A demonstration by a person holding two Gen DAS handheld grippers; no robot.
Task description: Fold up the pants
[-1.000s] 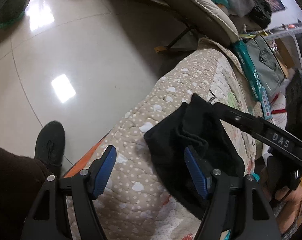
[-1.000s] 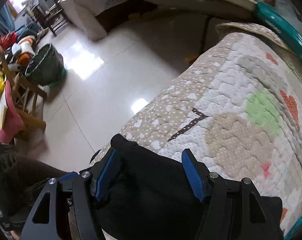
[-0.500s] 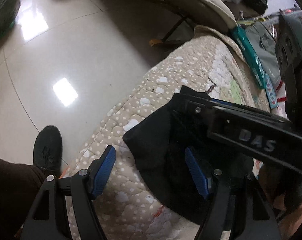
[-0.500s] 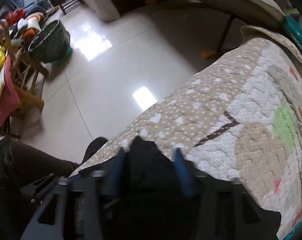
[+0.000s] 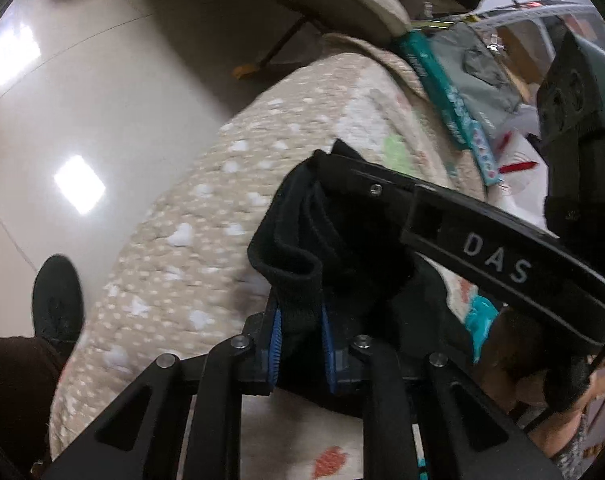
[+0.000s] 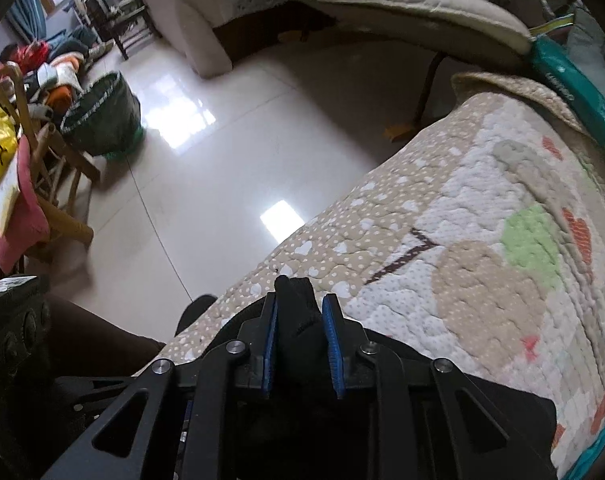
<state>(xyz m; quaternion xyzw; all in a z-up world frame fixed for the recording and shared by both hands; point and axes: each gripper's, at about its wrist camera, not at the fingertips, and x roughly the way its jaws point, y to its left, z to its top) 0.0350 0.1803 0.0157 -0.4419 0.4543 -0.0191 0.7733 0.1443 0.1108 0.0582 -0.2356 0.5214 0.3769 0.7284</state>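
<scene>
Black knit fabric, the bundled pair of black pants (image 5: 342, 240), lies near the rounded edge of the quilted beige spotted bed cover (image 5: 206, 216), above the glossy pale tiled floor (image 6: 222, 152). My left gripper (image 5: 298, 320) has its blue-padded jaws drawn narrow on a thick rolled edge of the cloth, so I judge I hold that end to keep the layers stacked. My right gripper (image 6: 300, 320) pinches another peak of the same fabric between close-set jaws, at the far corner of the bundle toward the quilt's middle. With both ends gripped, I can lift or turn the bundle without it spilling open. A slip off the bed edge looks the main risk.
</scene>
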